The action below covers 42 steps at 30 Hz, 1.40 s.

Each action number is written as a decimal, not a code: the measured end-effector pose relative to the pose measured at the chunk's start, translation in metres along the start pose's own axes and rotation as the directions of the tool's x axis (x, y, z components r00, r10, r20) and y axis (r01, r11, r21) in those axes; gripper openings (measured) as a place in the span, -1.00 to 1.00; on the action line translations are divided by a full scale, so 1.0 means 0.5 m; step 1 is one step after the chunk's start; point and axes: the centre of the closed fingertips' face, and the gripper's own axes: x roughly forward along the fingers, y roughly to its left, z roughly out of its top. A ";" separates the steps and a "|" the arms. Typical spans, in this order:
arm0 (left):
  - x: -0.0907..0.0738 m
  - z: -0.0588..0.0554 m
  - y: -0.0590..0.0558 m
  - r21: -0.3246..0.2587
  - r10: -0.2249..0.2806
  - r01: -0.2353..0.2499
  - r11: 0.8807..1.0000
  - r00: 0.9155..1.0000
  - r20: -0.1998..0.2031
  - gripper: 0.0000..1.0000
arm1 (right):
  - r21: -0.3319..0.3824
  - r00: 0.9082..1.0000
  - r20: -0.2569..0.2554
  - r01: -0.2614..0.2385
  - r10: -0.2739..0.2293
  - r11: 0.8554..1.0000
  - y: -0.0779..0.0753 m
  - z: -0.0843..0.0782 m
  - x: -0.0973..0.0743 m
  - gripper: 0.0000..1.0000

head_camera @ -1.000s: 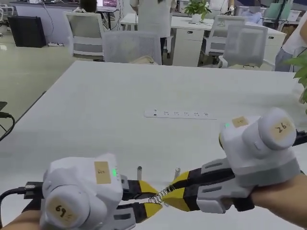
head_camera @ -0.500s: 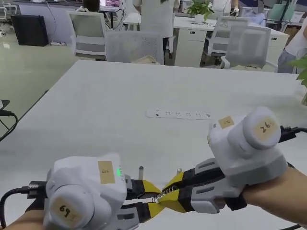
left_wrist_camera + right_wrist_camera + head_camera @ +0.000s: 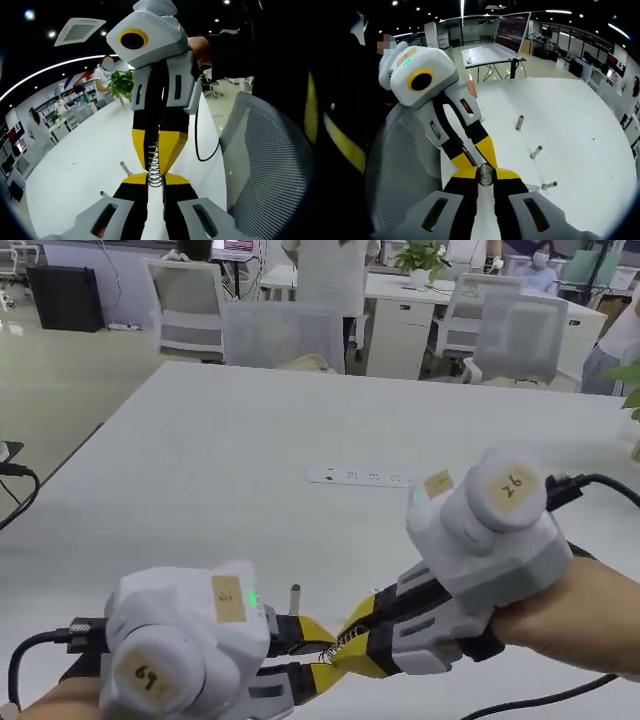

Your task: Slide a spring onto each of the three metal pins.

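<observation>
1. The left gripper (image 3: 156, 180) has its jaws squeezed tight on one end of the spring (image 3: 154, 159).
2. The right gripper (image 3: 486, 176) has its jaws squeezed tight on the other end. The two grippers meet tip to tip.
3. In the head view the spring sits at 6 o'clock, between the yellow jaw tips, over the white table (image 3: 250, 440). The left gripper comes in from 8 o'clock and the right gripper from 3 o'clock.
4. The three metal pins (image 3: 536, 152) are on the table, apart from each other. In the right gripper view they sit in a row toward 3 o'clock from the spring.
5. In the head view one pin stands up at 12 o'clock from the jaw tips, close by.
6. A white power strip (image 3: 365, 478) lies farther off at 12 o'clock, well apart from the pins.
7. A mesh chair (image 3: 395, 170) is at 9 o'clock in the right gripper view.
</observation>
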 end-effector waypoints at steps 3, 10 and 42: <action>-0.001 -0.001 0.003 -0.014 0.006 -0.006 1.000 1.000 0.004 -0.94 | -0.043 0.998 -0.056 -0.011 0.008 0.999 -0.002 0.002 0.004 -0.83; -0.003 -0.009 0.008 -0.055 0.022 -0.022 0.998 1.000 0.006 -0.94 | -0.132 0.985 -0.172 -0.052 0.028 0.990 -0.002 0.002 0.014 -0.83; -0.016 -0.071 0.017 -0.133 0.046 -0.054 0.990 0.997 -0.067 -0.91 | -0.251 0.947 -0.320 -0.107 0.022 0.962 -0.036 0.003 0.047 -0.83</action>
